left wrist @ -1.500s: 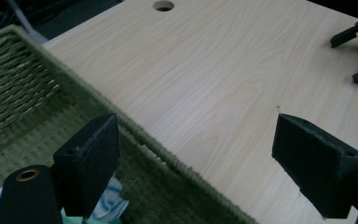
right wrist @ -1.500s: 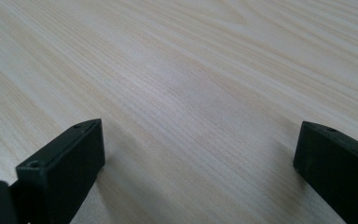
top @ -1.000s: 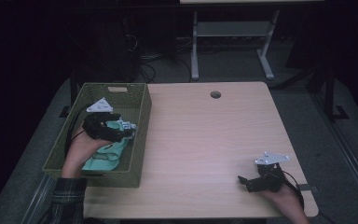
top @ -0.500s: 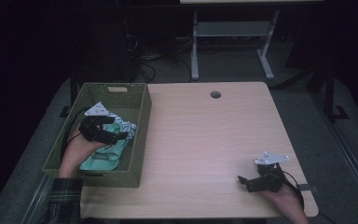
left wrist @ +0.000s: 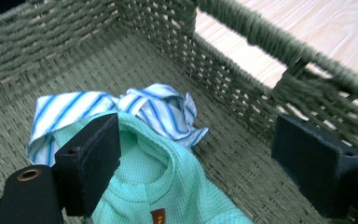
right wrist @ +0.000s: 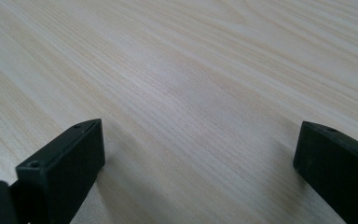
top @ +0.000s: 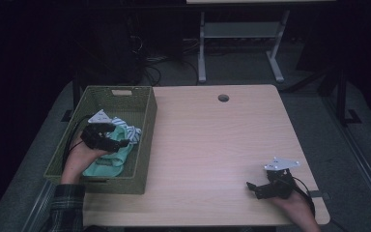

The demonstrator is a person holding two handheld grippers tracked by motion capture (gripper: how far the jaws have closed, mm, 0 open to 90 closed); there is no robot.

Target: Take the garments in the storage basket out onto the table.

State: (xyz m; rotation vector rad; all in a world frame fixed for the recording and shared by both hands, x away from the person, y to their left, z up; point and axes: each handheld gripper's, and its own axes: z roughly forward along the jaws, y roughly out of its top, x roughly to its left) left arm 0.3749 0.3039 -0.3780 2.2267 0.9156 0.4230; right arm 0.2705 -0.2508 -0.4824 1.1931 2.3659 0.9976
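Left tongs (left wrist: 196, 172) hang inside the woven olive-green rectangular basket (top: 147, 116) at the left of the high view, jaws spread wide and gripping nothing. Their own view shows the crumpled mint-green mesh garment (left wrist: 168, 186) directly below, one jaw just over its edge, with a small orange label on it that the high view is too coarse to reveal. A blue-and-white striped cloth (left wrist: 154, 105) lies bunched beyond the garment, touching it, on the basket floor. Right tongs (top: 265, 186) rest low at the lower right of the pale wood-grain worktop (top: 212, 140), jaws likewise wide apart over bare wood. Behind the worktop, a dark floor carries cables and a grey metal stand.
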